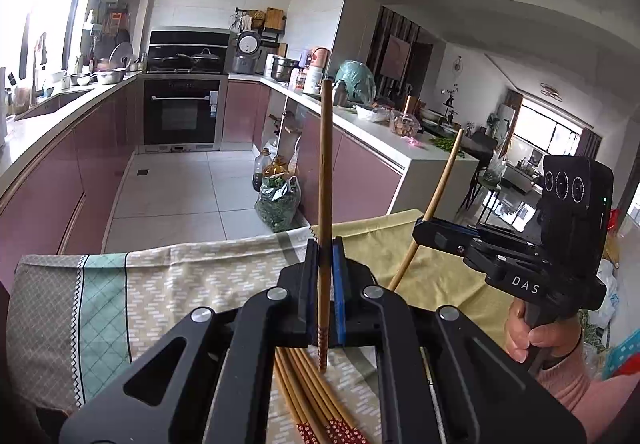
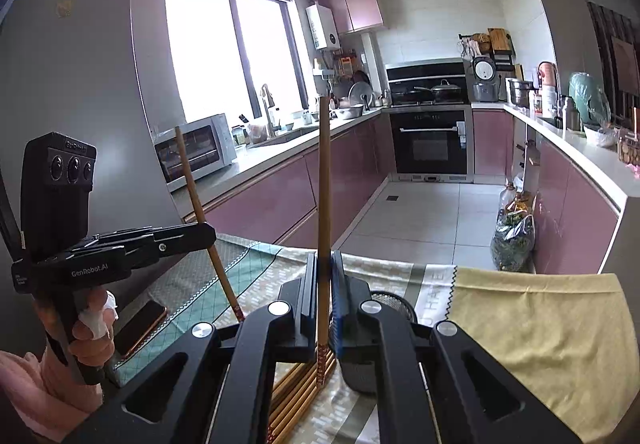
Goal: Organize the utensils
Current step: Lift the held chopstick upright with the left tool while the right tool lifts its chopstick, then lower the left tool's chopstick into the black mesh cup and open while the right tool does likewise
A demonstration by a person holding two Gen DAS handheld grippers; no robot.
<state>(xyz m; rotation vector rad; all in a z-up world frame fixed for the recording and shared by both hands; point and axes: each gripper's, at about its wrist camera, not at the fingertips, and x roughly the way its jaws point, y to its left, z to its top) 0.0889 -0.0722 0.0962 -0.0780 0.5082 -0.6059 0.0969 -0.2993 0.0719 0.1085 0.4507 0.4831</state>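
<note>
- left wrist view: left gripper (image 1: 324, 244) is clenching one chopstick (image 1: 326, 179) between its two pads; the stick is standing near upright, its plain end rising above the fingertips and its patterned end hanging below the jaws.
- the loose chopsticks (image 1: 308, 392) are lying on the patterned tablecloth (image 1: 168, 284), under the jaws.
- right gripper (image 1: 424, 222) is showing at right, gripping a second chopstick (image 1: 442, 175) that is leaning sideways.
- right wrist view: right gripper (image 2: 323, 256) is pinching its chopstick (image 2: 324, 183) upright between the pads, patterned end below.
- left gripper (image 2: 208, 230) is showing at left, clamping its tilted chopstick (image 2: 192, 183).
- bundle of chopsticks (image 2: 304, 384) is lying on the cloth (image 2: 400, 276) beneath, beside a mesh holder (image 2: 390, 302).
</note>
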